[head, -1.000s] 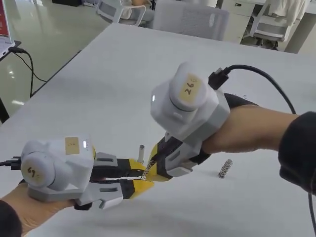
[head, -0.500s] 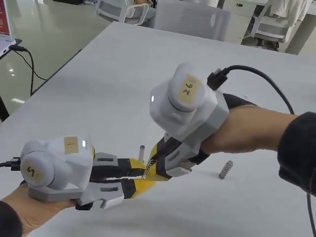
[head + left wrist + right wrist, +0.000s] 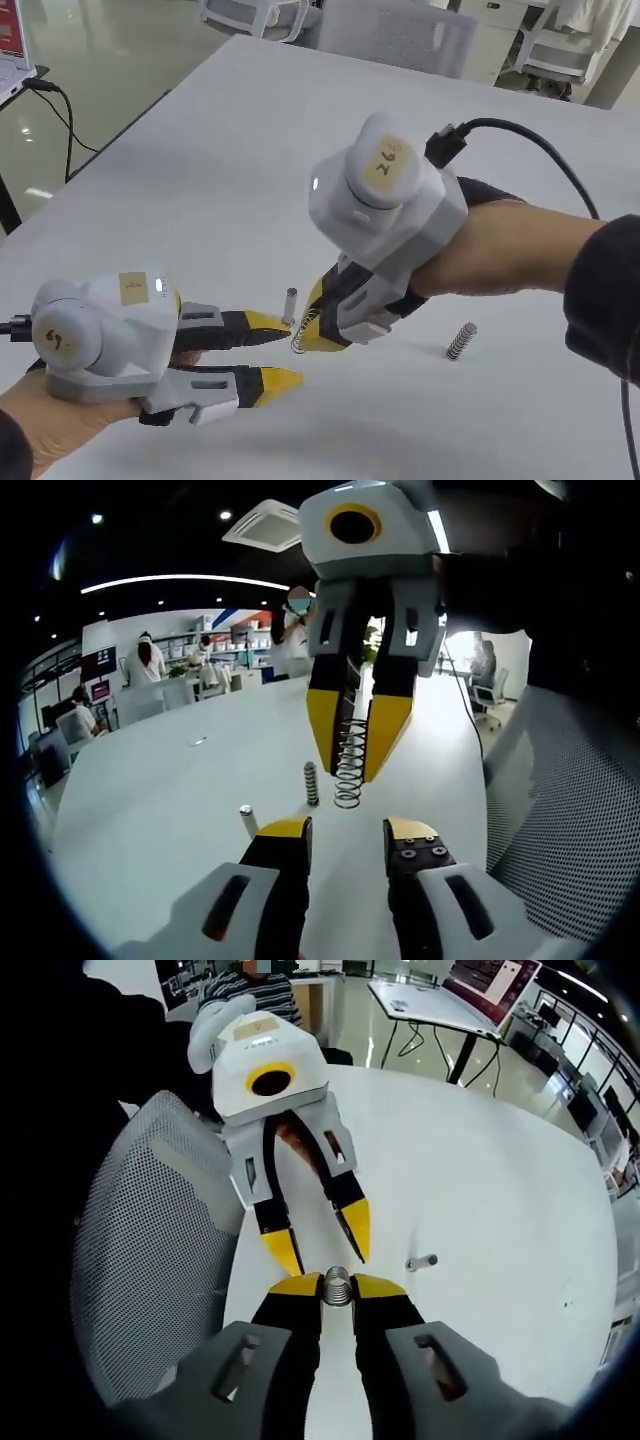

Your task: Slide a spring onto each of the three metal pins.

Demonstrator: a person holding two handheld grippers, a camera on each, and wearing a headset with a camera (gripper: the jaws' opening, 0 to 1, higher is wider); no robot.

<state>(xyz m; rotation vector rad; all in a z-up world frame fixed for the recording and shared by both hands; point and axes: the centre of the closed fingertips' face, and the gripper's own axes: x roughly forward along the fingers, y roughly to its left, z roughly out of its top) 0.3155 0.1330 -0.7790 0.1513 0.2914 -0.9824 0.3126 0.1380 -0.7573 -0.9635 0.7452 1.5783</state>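
The right gripper (image 3: 312, 335), held in a person's hand over the near part of a white surface (image 3: 250, 150), was closed on a small metal spring (image 3: 302, 331). In the left gripper view the coil (image 3: 348, 765) ran down between that gripper's yellow tips, and its lower end stuck out past them toward the surface. The right gripper view looked along its own closed jaws at the end of the spring (image 3: 338, 1287) pinched between them. The left gripper (image 3: 272, 350) faced it from the near left, jaws spread moderately apart and holding nothing, its tips just short of the spring. Across the small gap, the right gripper view caught those open tips (image 3: 322, 1250) pointing back at the camera. A short metal pin (image 3: 291, 303) stood upright on the surface just behind the two sets of tips, close to the held spring but apart from it. A second spring (image 3: 459, 341) rested on the surface farther toward the right edge, beyond the right gripper and well apart from the pin. Seen from the left gripper, this second spring (image 3: 311, 783) lay past the pin (image 3: 246, 820).
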